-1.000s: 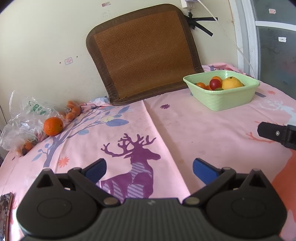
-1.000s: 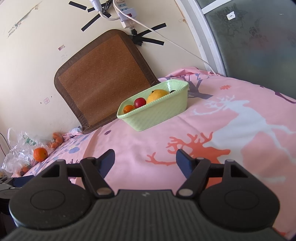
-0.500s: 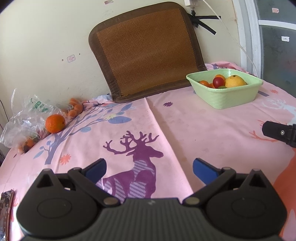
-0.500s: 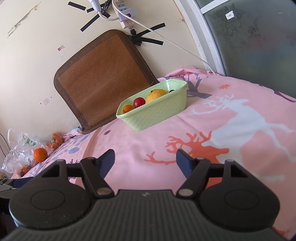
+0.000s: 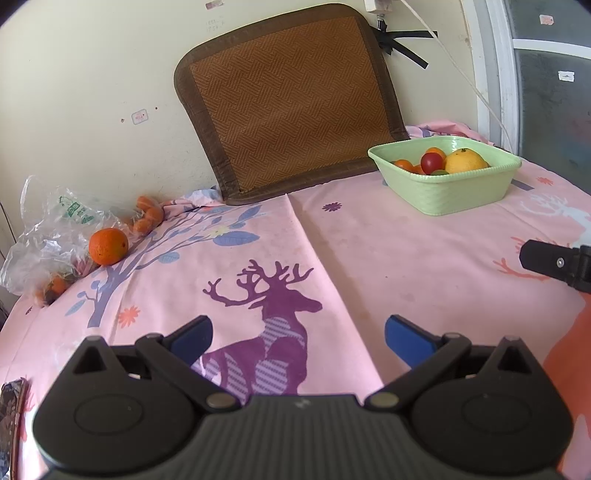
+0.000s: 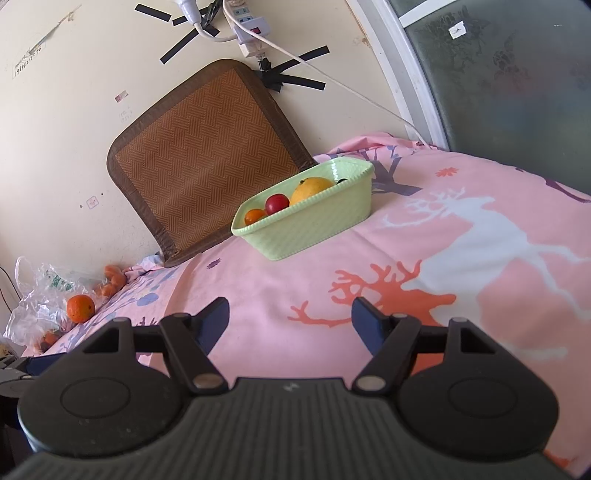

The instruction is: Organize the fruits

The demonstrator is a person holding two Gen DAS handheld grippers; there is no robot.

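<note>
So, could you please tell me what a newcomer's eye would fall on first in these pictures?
Probably the green basket of fruit at the table's far right, with a big yellow citrus and a red tomato inside. Next, the lone orange by the plastic bag at the far left, and the woven mat leaning on the wall.

No text can be read for certain. The clear plastic bag (image 5: 55, 229) at the far left carries green print too blurred to make out, and faint pencilled digits on the wall (image 5: 214, 26) above the woven mat stay illegible.
</note>
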